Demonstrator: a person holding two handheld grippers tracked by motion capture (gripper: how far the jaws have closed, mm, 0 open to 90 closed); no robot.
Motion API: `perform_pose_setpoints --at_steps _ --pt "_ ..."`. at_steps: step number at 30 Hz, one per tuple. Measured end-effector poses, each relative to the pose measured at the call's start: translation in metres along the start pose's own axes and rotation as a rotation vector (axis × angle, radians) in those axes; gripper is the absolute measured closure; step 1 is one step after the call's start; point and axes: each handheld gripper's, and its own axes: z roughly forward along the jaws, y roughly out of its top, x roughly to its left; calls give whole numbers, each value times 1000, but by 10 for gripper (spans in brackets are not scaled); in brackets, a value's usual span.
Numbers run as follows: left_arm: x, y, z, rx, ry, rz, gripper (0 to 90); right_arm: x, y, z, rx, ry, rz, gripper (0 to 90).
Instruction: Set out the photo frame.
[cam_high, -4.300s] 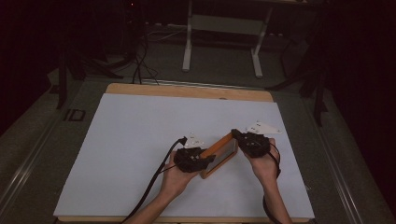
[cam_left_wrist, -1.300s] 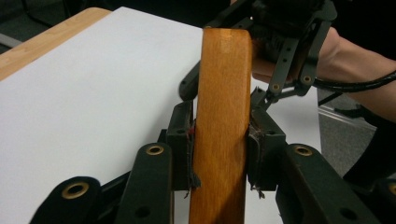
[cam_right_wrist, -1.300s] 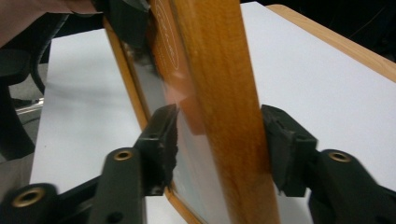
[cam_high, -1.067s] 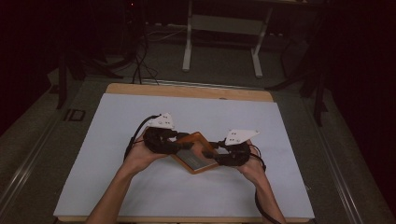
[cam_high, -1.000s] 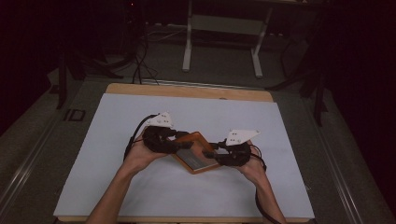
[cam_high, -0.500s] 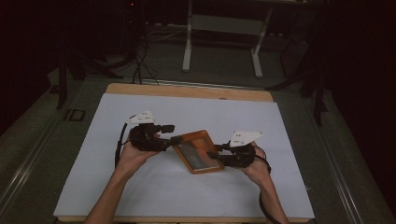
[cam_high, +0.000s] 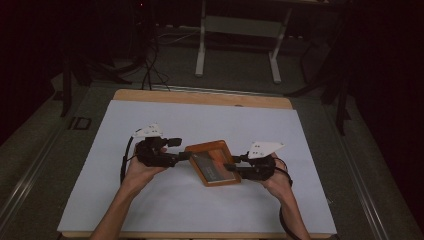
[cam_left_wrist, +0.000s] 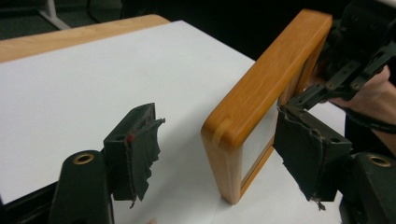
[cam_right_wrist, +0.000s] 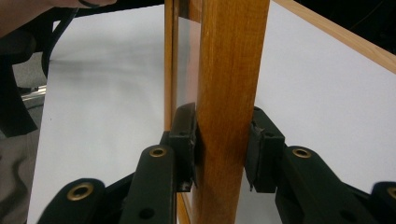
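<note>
Right gripper (cam_right_wrist: 223, 154) clamps a wooden frame (cam_high: 214, 163) near the worktop's (cam_high: 200, 120) front edge; left gripper (cam_left_wrist: 219, 163), jaws wide apart, straddles the frame's corner without gripping.

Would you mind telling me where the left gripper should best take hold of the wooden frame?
Probably the near rail of the wooden frame, approached end-on: the left gripper already straddles it with jaws open, opposite the rail the right gripper clamps.
</note>
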Motion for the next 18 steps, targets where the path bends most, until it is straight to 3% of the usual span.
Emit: perform_pose_setpoints --at_steps 8,15,18 --pt "-3 -7 7 -4 1 25 272 1 -1 -1 1 -2 -10 675" --pt "-12 -11 20 5 -23 48 265 2 -1 -1 -1 -4 -16 675" --pt "-13 -14 24 4 -44 37 266 2 -1 -1 -1 -5 -17 675"
